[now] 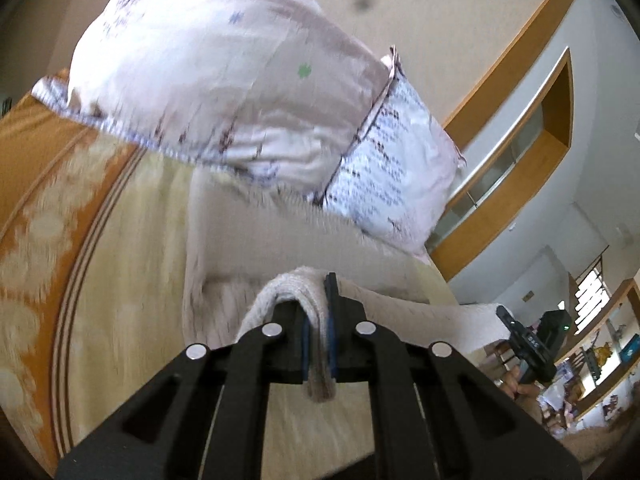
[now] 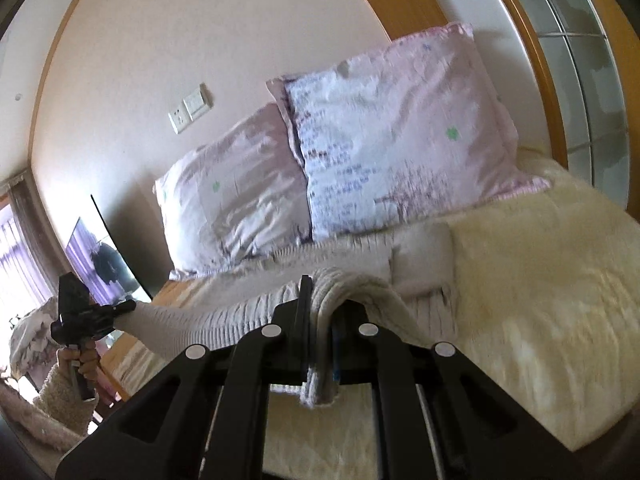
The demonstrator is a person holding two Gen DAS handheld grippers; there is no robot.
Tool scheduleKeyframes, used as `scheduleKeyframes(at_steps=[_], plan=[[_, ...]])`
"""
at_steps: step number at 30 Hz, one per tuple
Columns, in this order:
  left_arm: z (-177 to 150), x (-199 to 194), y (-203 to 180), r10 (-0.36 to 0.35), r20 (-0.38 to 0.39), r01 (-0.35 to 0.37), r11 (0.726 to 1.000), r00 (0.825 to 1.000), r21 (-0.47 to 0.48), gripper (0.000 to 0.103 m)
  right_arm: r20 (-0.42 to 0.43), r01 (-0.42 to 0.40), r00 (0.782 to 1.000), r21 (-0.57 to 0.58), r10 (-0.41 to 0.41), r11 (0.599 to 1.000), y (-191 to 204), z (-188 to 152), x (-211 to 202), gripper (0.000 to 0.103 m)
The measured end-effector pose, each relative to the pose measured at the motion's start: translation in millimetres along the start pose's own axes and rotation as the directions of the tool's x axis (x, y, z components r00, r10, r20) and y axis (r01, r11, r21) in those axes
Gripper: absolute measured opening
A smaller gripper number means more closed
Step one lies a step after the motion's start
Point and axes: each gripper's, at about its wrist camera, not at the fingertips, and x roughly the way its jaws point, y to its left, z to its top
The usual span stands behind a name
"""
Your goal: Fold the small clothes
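Left gripper (image 1: 318, 320) clamped on bunched edge of cream knit garment (image 1: 280, 248); right gripper (image 2: 320, 316) pinching another bunched edge same way. Garment stretched between both, lifted above yellow blanket (image 2: 540, 280) on bed. Two pink patterned pillows (image 2: 400, 132) behind, against wall. Views motion-blurred.

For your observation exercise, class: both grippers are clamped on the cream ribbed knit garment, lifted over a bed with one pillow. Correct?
Not quite: two pink-and-white printed pillows show in the right wrist view. The left gripper and right gripper do clamp the cream ribbed knit garment.
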Motion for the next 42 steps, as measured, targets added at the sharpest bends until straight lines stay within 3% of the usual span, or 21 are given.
scheduleKeyframes(at_steps=[8, 13, 17, 22, 28, 30, 32, 33, 34, 37, 39, 42], plan=[[57.5, 30.3, -13.1, 0.063, 0.059, -0.068, 0.995, 0.996, 0.078, 0.006, 0.051, 0.052, 0.997, -0.047, -0.05, 0.998, 9.6, 38.4, 33.8, 0.008], [83.0, 63.9, 1.6, 0.086, 0.055, -0.088, 0.995, 0.995, 0.052, 0.006, 0.054, 0.067, 0.996, 0.005, -0.067, 0.998, -5.4, 52.2, 68.5, 0.008], [85.1, 111.7, 40.1, 0.112, -0.017, -0.113, 0.992, 0.994, -0.052, 0.006, -0.032, 0.094, 0.995, 0.108, -0.091, 0.99, -33.6, 47.0, 111.7, 0.008], [73.0, 155.2, 80.1, 0.131, -0.117, -0.148, 0.978, 0.984, -0.149, 0.006, -0.206, 0.172, 0.971, 0.255, -0.12, 0.952, -73.7, 24.6, 168.9, 0.008], [71.9, 171.3, 99.0, 0.1, -0.147, -0.132, 0.966, 0.984, -0.224, 0.007, -0.241, 0.2, 0.964, 0.362, -0.115, 0.91, -96.0, 21.8, 185.4, 0.008], [73.2, 175.4, 101.0, 0.096, -0.153, -0.131, 0.962, 0.983, -0.239, 0.007, -0.245, 0.195, 0.964, 0.384, -0.105, 0.903, -97.9, 25.9, 191.2, 0.015], [75.2, 179.9, 102.4, 0.085, -0.155, -0.125, 0.955, 0.984, -0.267, 0.01, -0.238, 0.185, 0.967, 0.407, -0.091, 0.895, -98.6, 31.7, 196.9, 0.056], [76.1, 183.0, 103.1, 0.073, -0.157, -0.116, 0.95, 0.985, -0.289, 0.015, -0.214, 0.163, 0.974, 0.42, -0.078, 0.893, -97.6, 35.8, 199.2, 0.063], [77.7, 185.9, 104.9, 0.056, -0.153, -0.103, 0.942, 0.987, -0.321, 0.027, -0.197, 0.157, 0.977, 0.418, -0.079, 0.895, -94.8, 40.1, 199.9, 0.067], [85.4, 178.1, 105.8, 0.027, -0.096, -0.062, 0.918, 0.995, -0.393, 0.05, -0.131, 0.125, 0.988, 0.381, -0.08, 0.916, -82.7, 55.7, 193.7, 0.067], [94.1, 162.7, 99.1, 0.029, -0.041, -0.042, 0.929, 0.999, -0.367, 0.057, -0.103, 0.12, 0.991, 0.344, -0.089, 0.931, -74.7, 62.5, 183.2, 0.067], [102.1, 141.2, 88.1, 0.079, -0.011, -0.078, 0.954, 0.997, -0.289, 0.06, -0.103, 0.16, 0.985, 0.271, -0.137, 0.949, -68.7, 62.0, 167.9, 0.067]])
